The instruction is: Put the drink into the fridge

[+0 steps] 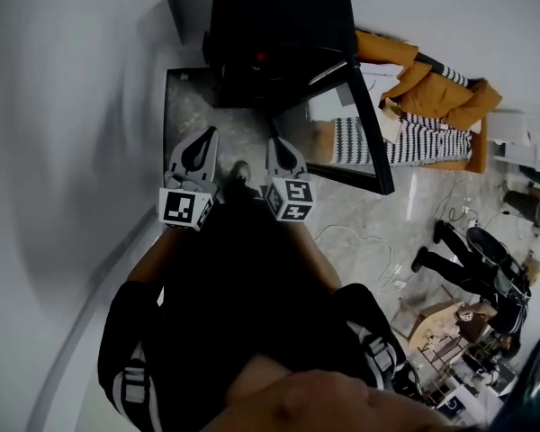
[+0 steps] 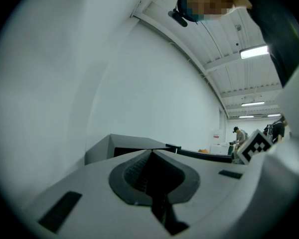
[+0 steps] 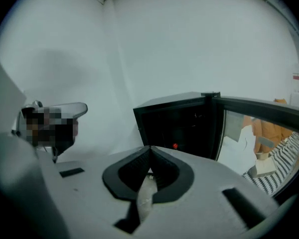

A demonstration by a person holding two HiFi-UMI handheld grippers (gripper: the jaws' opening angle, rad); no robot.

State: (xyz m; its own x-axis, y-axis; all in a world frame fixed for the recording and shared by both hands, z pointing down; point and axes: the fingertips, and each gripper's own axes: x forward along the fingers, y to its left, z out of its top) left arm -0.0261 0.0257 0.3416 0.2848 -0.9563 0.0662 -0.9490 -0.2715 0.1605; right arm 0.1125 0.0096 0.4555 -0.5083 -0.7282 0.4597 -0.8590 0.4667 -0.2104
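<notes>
Closest, the person's dark clothing (image 1: 243,313) hides the floor (image 1: 360,214) beneath the hands; beyond it, side by side, the left tongs (image 1: 207,138) and the right tongs (image 1: 275,147) are each pressed together with nothing between them, both short of the black fridge (image 1: 279,25); its glass door (image 1: 371,124) stands open, its far edge cut off in the right gripper view; the fridge's inside is too dark to make out the drink.
</notes>
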